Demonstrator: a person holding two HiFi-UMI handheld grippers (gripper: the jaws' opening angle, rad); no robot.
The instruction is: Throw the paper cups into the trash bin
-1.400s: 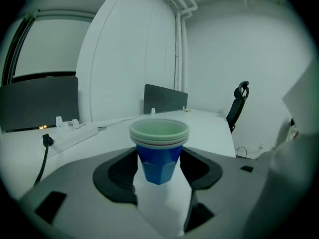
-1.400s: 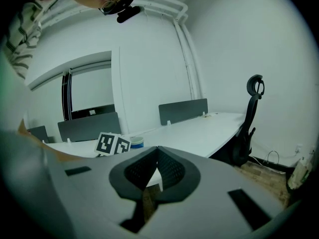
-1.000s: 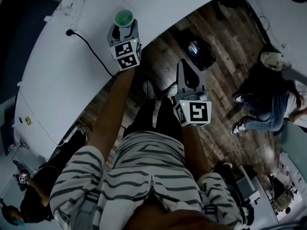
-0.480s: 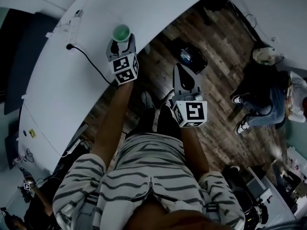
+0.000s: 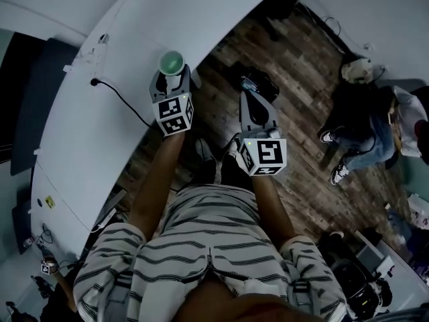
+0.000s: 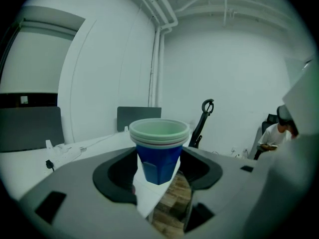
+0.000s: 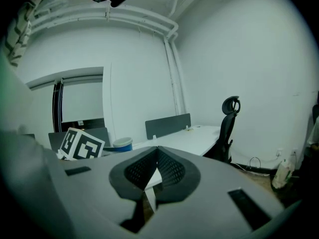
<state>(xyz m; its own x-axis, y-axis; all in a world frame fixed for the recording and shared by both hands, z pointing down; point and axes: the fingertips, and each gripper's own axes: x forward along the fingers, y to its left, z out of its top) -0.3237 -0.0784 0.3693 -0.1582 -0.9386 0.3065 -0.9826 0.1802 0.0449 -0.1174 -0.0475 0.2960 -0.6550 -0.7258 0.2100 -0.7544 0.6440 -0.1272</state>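
A stack of blue paper cups [image 5: 171,62] with a pale green inside stands upright between the jaws of my left gripper [image 5: 171,74], just over the desk's curved edge. In the left gripper view the cups [image 6: 159,151] fill the gap and my left gripper [image 6: 158,169] is shut on their blue wall. My right gripper [image 5: 250,96] hangs over the wooden floor, its jaws shut with nothing between them [image 7: 156,167]. A dark bin-like container [image 5: 261,86] with something shiny inside sits on the floor just beyond its tip.
A white curved desk [image 5: 127,19] carries a power strip [image 5: 90,51] and a black cable [image 5: 124,99]. A person [image 5: 365,129] sits on the floor at right. A black office chair [image 7: 228,126] stands by the desk.
Both grippers have come up and drifted across the floor together, the cups still in the left one. The dark container now lies right by the right gripper's tip.
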